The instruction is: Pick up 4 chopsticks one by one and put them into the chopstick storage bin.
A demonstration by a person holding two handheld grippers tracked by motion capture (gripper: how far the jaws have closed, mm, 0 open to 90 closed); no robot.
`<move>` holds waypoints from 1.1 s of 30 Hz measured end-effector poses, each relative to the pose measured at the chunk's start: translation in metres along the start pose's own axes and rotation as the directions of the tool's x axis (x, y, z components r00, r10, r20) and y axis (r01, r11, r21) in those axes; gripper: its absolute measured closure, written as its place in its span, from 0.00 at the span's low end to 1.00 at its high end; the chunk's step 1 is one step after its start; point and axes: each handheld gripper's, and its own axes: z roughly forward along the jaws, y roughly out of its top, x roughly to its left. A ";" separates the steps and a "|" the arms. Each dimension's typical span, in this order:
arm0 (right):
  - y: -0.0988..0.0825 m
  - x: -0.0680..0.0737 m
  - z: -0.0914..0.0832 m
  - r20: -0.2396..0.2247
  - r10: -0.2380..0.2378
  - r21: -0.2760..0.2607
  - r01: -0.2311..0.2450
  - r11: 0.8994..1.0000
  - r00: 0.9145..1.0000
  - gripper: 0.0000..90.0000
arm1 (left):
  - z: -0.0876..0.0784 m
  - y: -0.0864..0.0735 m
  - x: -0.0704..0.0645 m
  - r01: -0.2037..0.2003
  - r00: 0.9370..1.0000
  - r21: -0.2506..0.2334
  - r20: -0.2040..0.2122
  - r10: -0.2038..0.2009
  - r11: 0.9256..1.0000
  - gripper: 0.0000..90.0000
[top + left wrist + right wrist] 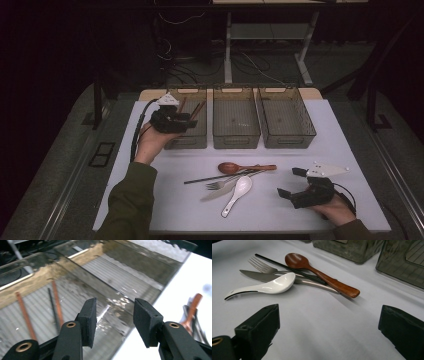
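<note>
My left gripper [191, 121] [113, 305] hangs over the left clear bin [186, 142] [42, 277], jaws open with nothing between them. Inside that bin lie two brown chopsticks [57, 302] [197, 109] and a black one [52, 307]. My right gripper [290, 182] [329, 315] rests low at the front right of the white table [280, 160], jaws wide open and holding nothing. In front of it lies a pile: a wooden spoon [240, 167] [319, 275], a white ceramic spoon [239, 192] [269, 285], a fork [217, 185] [260, 265], a knife [212, 195] [257, 276] and a black chopstick [210, 177] [287, 267].
A middle bin [236, 140] and a right bin [290, 140] stand beside the left one along the table's far side. Table legs and cables lie on the floor beyond. Bare white tabletop stretches between the bins and the cutlery.
</note>
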 end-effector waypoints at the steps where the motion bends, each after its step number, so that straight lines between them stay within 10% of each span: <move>1: 0.000 0.000 0.000 0.000 0.000 0.000 0.000 1.000 1.000 0.04 | -0.001 0.000 -0.004 -0.009 1.000 0.002 0.007 0.009 1.000 0.57; 13: 0.000 0.001 0.000 -0.006 0.014 0.009 -0.014 1.000 1.000 0.04 | -0.009 -0.019 -0.044 -0.059 0.994 -0.011 0.095 0.060 0.998 0.56; 33: 0.000 0.000 -0.001 0.000 -0.002 -0.005 0.002 1.000 1.000 0.04 | 0.011 -0.080 -0.073 -0.122 0.970 0.054 0.219 0.108 0.991 0.88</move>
